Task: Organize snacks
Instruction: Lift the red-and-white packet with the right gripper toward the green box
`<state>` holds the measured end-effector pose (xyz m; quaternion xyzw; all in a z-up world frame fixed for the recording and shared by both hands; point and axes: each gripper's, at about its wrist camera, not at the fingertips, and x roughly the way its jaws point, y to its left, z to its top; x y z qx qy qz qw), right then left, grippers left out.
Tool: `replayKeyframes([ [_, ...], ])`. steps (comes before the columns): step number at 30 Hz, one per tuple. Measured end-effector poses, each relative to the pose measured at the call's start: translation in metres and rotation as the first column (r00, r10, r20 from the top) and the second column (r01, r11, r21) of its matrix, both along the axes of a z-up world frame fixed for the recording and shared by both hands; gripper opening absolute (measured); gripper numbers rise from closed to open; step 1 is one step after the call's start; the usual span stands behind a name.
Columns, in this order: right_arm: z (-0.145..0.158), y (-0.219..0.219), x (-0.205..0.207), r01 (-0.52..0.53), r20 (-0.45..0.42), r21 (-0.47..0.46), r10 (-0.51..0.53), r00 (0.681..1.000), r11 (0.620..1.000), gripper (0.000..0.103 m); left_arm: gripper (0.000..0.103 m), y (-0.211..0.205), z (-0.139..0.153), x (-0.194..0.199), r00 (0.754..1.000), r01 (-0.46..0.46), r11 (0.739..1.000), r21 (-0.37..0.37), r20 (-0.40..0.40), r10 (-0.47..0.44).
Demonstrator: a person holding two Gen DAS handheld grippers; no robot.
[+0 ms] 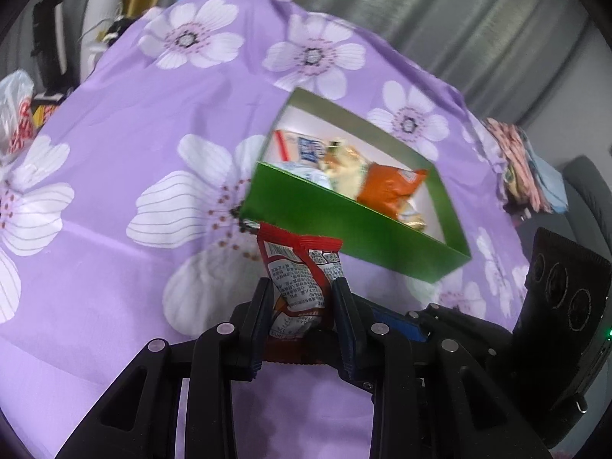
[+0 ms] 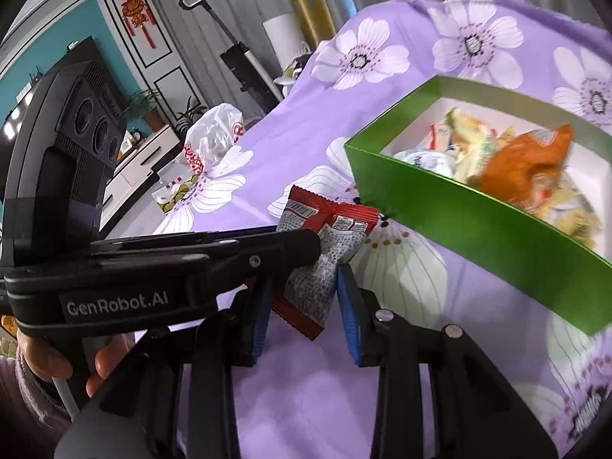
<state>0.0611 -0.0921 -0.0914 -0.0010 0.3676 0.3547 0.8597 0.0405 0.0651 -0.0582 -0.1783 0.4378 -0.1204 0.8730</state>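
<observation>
My left gripper (image 1: 302, 285) is shut on a red snack packet (image 1: 300, 267) and holds it above the purple flowered cloth, just in front of the green box (image 1: 344, 225). The box holds several snacks, among them an orange packet (image 1: 390, 187). In the right wrist view the left gripper (image 2: 319, 246) reaches in from the left with the red packet (image 2: 325, 252), which hangs between my right gripper's blue pads. My right gripper (image 2: 304, 290) is open and empty, close beside the left one. The green box (image 2: 478, 225) lies to the right.
The purple flowered cloth (image 1: 134, 114) covers the table. A white plastic bag (image 2: 214, 134) lies at the cloth's left edge. Folded patterned cloth (image 1: 528, 164) sits at the far right edge. A TV cabinet, plants and a floor lamp stand beyond.
</observation>
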Motion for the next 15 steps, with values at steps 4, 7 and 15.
replayKeyframes([
  [4, 0.008, -0.011, -0.010, 0.022, 0.016, 0.003, -0.022, 1.000, 1.000, 0.033, 0.031, -0.012, 0.012, -0.008, 0.999, 0.027, 1.000, 0.005, 0.017, -0.027],
  [7, 0.016, -0.018, -0.018, 0.035, 0.034, 0.006, -0.035, 0.999, 0.999, 0.034, 0.031, -0.020, 0.020, -0.014, 0.999, 0.040, 0.999, 0.012, 0.032, -0.040],
  [15, 0.036, -0.040, -0.038, 0.068, 0.083, 0.031, -0.070, 0.994, 0.997, 0.034, 0.031, -0.044, 0.046, -0.024, 0.993, 0.087, 0.995, 0.053, 0.079, -0.091],
])
